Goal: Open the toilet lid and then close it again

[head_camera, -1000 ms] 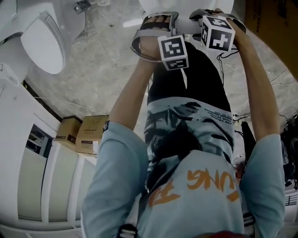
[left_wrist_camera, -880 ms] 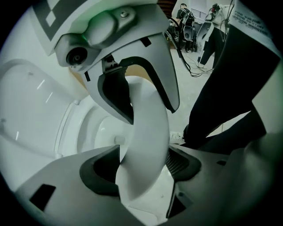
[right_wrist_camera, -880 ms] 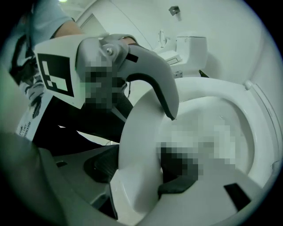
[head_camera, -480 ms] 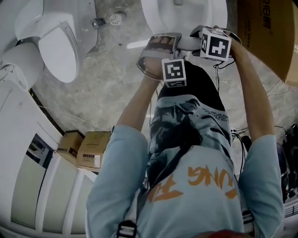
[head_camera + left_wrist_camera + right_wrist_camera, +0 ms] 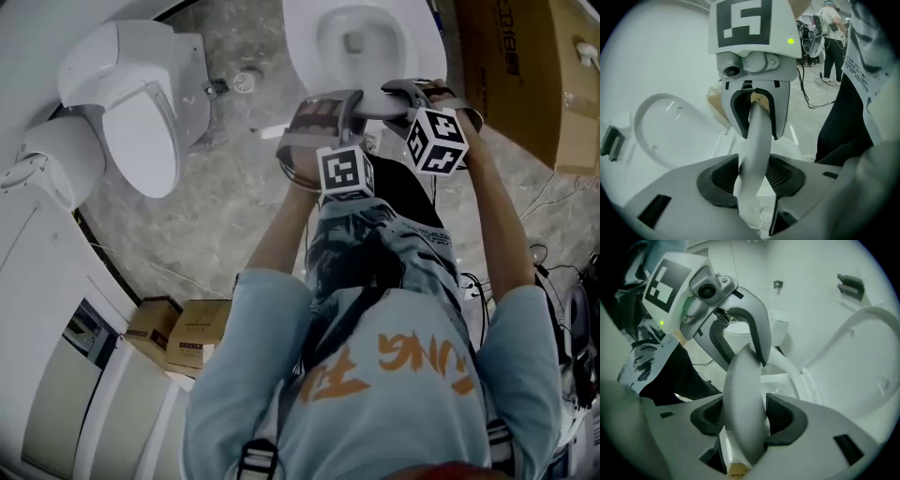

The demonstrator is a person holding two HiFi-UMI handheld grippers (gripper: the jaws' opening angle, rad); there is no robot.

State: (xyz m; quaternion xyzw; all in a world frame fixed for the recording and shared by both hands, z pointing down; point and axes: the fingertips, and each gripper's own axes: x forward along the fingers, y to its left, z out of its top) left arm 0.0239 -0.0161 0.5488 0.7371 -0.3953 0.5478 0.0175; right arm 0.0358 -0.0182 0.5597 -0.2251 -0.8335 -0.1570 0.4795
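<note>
**Asker:** What has just changed?

**Me:** My left gripper (image 5: 753, 177) and right gripper (image 5: 743, 420) have both come up, and the toilet lid (image 5: 757, 136) has come up with them. A second ago only a sliver of the toilet bowl (image 5: 302, 37) showed at the top of the head view. Now its whole opening shows beyond my grippers.

**Asker:** And the jaws?

**Me:** The left jaws have just been closing. Their pads now pinch the lid's front edge, which runs edge-on between them. The right jaws have closed a little too. The thick rim of the same lid fills them, with a pad pressed on each face. The two grips sit near each other on that edge.

**Asker:** Where does that leave the task?

**Me:** I judge the opening half to be under way. The lid is off the seat ring (image 5: 656, 126) but not yet leaning back at the hinge side. Closing it comes after that.

**Asker:** Anything readable?

**Me:** Little. The cardboard box (image 5: 525, 66) on the floor by the bowl's right side carries dark print I cannot make out. The orange letters on my shirt (image 5: 412, 361) seem to end in UNG. The small boxes (image 5: 178, 333) on the floor have print too small to read. The marker cubes (image 5: 345, 173) show only black-and-white squares.
</note>
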